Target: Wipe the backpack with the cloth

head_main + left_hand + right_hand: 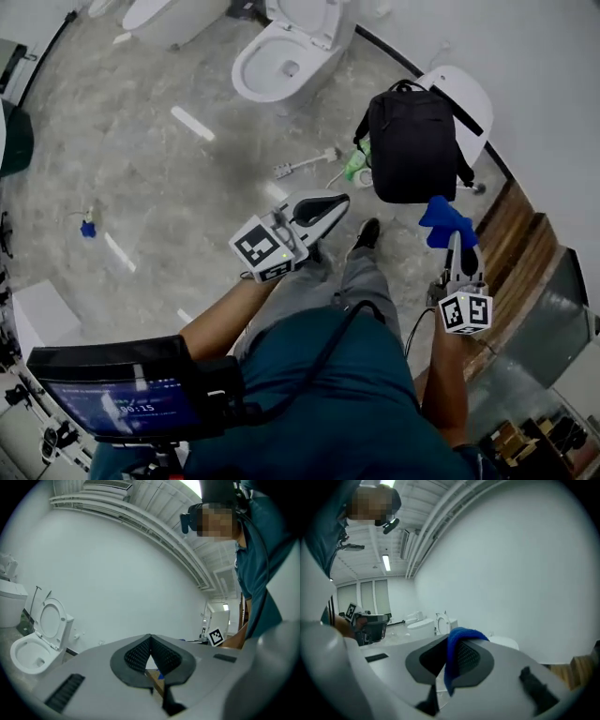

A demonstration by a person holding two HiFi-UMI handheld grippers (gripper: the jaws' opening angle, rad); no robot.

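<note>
Right claw (456, 242) clenched on the blue cloth (443, 219), which is bunched up just beside the black backpack's (412, 141) lower corner. The backpack leans on a white rounded fixture (476, 92). Left claw (335, 202) is pinched together on nothing, hovering near the backpack's other side.

At left the grey marbled floor (141, 187) lies open; a white ceramic toilet (267, 86) and black fabric backpack (412, 141) crowd the upper right.
</note>
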